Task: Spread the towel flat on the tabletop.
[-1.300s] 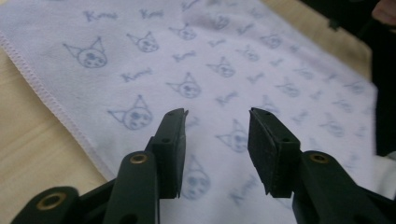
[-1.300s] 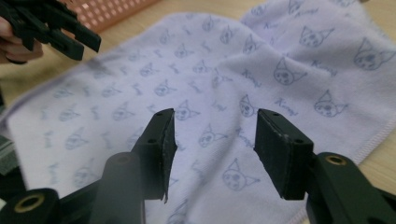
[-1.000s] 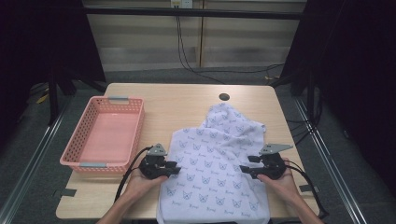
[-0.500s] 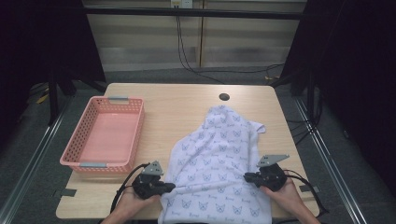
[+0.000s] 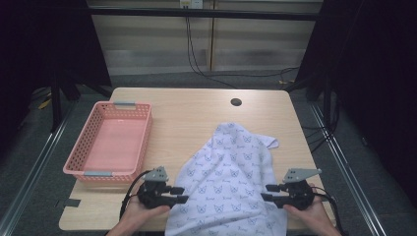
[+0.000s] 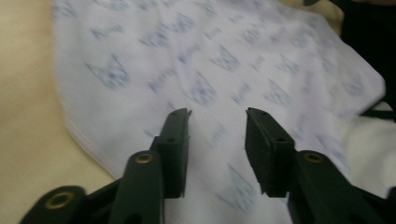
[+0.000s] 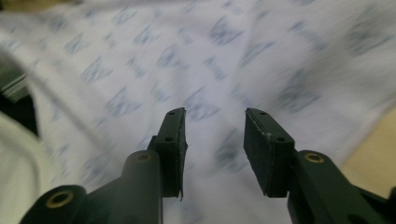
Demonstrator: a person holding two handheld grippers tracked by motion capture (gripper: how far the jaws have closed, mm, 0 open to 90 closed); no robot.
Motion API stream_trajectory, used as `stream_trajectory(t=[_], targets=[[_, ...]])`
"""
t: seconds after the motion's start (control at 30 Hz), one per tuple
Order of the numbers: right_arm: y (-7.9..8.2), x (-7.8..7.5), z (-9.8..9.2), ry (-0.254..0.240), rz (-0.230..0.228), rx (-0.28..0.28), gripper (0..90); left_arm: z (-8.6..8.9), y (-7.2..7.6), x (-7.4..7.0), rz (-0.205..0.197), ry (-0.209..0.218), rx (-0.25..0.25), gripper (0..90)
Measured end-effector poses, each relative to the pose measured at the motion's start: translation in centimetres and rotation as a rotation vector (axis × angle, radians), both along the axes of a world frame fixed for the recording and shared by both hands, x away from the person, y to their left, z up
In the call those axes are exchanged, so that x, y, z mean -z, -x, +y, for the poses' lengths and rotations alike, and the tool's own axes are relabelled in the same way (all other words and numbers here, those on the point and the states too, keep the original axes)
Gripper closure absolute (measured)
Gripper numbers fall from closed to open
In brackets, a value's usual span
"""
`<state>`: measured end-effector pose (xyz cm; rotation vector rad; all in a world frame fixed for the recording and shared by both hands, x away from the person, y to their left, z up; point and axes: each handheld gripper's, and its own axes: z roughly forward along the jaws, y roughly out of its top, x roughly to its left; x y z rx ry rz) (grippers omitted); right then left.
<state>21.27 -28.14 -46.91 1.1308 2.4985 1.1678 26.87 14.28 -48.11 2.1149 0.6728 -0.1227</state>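
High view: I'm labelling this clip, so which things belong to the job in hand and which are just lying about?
In the job:
- printed white cloth, spread over the table's near edge
- left gripper, jaws just opened, at the cloth's left side
- right gripper, jaws just opened, at its right side

Lying about:
- pink basket, apart from the cloth
- wooden table

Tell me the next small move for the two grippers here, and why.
Probably move each gripper to a fresh edge of the cloth and close on it. Left gripper and right gripper have just been opening, nothing is pinched, and the cloth lies rumpled, overhanging the table edge.
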Motion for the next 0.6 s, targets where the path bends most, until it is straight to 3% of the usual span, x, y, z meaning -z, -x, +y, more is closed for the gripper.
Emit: stream_trajectory(t=[0.07,0.1,0.13,0.17,0.23,0.3,0.37,0.43,0.53,0.6], targets=[[-1.1,-0.3,-0.4,-0.009,-0.031,0.048,51.9,-0.8,-1.8,0.3,0.011,0.004,-0.063,53.4],[-1.7,-0.4,-0.6,-0.019,-0.049,0.065,51.7,-1.2,-2.7,0.4,0.007,-0.003,-0.068,53.4],[-2.4,-0.6,-0.7,-0.015,-0.069,0.066,49.6,-1.7,-3.6,0.4,-0.028,-0.032,-0.084,53.0],[-3.3,-0.8,-0.8,-0.006,-0.086,0.088,46.8,-2.1,-4.3,0.5,-0.032,-0.028,-0.100,52.1],[-4.7,-1.1,-1.0,-0.016,-0.088,0.107,46.3,-2.4,-5.3,0.6,-0.024,-0.006,-0.131,51.5],[-6.3,-1.2,-1.2,-0.019,-0.111,0.135,43.6,-2.8,-6.4,0.6,-0.058,-0.030,-0.163,51.2],[-8.0,-0.9,-1.3,0.008,-0.128,0.166,43.0,-2.9,-7.1,0.4,-0.040,-0.015,-0.186,50.2],[-9.4,-0.4,-1.3,0.009,-0.113,0.183,41.4,-3.2,-8.0,0.7,-0.041,-0.023,-0.207,49.6],[-11.3,0.8,-1.3,0.037,-0.093,0.209,39.5,-3.9,-8.8,1.7,-0.042,-0.086,-0.219,49.1],[-12.2,1.3,-1.2,0.044,-0.072,0.228,37.4,-4.1,-9.1,2.2,-0.030,-0.098,-0.201,52.6]])
